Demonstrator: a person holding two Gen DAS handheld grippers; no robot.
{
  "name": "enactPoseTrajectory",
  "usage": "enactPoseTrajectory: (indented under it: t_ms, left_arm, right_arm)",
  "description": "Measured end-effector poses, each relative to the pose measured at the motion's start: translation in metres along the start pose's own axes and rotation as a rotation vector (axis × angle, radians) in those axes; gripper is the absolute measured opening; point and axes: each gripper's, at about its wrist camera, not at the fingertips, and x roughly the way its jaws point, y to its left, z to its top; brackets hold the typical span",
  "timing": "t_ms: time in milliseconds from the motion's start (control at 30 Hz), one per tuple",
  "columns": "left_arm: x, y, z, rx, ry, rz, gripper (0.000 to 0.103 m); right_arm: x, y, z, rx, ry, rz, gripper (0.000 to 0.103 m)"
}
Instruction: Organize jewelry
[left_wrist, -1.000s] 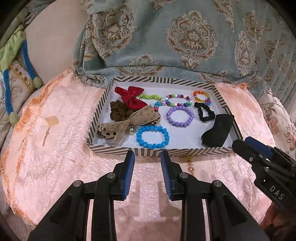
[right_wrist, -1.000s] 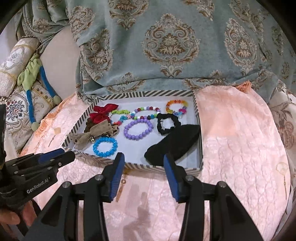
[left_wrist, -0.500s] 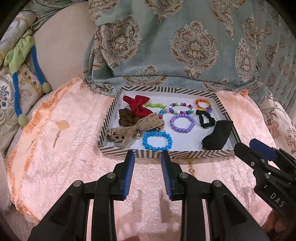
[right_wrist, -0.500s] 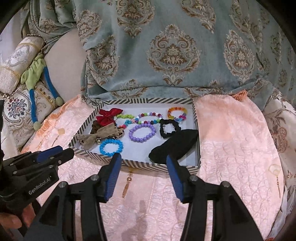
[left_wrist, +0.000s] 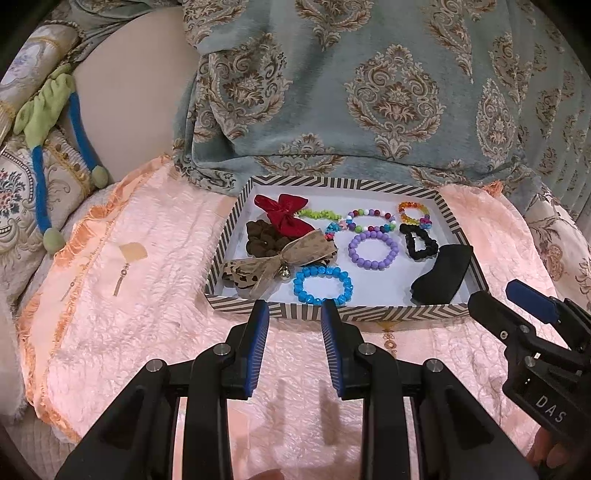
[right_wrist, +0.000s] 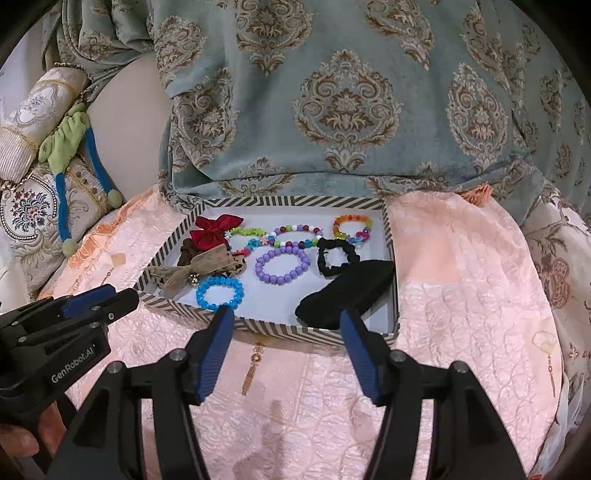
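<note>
**Operator:** Jewelry tray (left_wrist: 458, 308), striped rim, sits on the pink quilted cloth (left_wrist: 140, 332) just ahead of both my grippers. Inside I see a blue bead bracelet (left_wrist: 322, 285) at the near edge, a purple bead bracelet (left_wrist: 373, 249) behind it, a black scrunchie (left_wrist: 419, 242) to its right, and a black bow (right_wrist: 347, 291) leaning toward the tray's near right corner.

**Observer:** And the claws?

**Operator:** My left gripper (left_wrist: 291, 325) hangs over the cloth just short of the tray's front wall, jaws a narrow gap apart with nothing between them. My right gripper (right_wrist: 286, 325) has just been spreading its jaws; they stand wide, released, nothing gripped, tips near the rim in front of the black bow.

**Observer:** Anything outside the tray?

**Operator:** A gold earring (right_wrist: 253, 367) lies on the cloth just before the front wall. A red bow (left_wrist: 284, 214) and a tan bow (left_wrist: 273, 260) sit at the tray's left.
</note>
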Motion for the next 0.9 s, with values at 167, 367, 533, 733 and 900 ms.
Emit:
enactPoseTrajectory:
  t_ms: [167, 367, 533, 733, 900]
  left_arm:
    - [0.0003, 0.0011, 0.0009, -0.004, -0.003, 0.008, 0.013]
    - [0.0005, 0.0011, 0.002, -0.002, -0.006, 0.018, 0.013]
    - [-0.0005, 0.0019, 0.0019, 0.001, -0.01, 0.027, 0.013]
    - [-0.001, 0.0046, 0.0014, -0.002, -0.012, 0.049, 0.013]
    - [-0.0005, 0.0069, -0.0002, -0.008, -0.007, 0.051, 0.013]
  right_arm:
    - [0.0005, 0.0008, 0.0004, -0.001, 0.001, 0.0, 0.064]
    - [0.003, 0.002, 0.0017, 0.001, 0.006, -0.006, 0.064]
    - [0.0039, 0.0015, 0.0018, 0.006, 0.01, -0.004, 0.064]
    - [0.0041, 0.0035, 0.0003, -0.005, 0.011, -0.003, 0.064]
    - [0.0059, 0.0053, -0.0014, -0.006, 0.018, 0.003, 0.064]
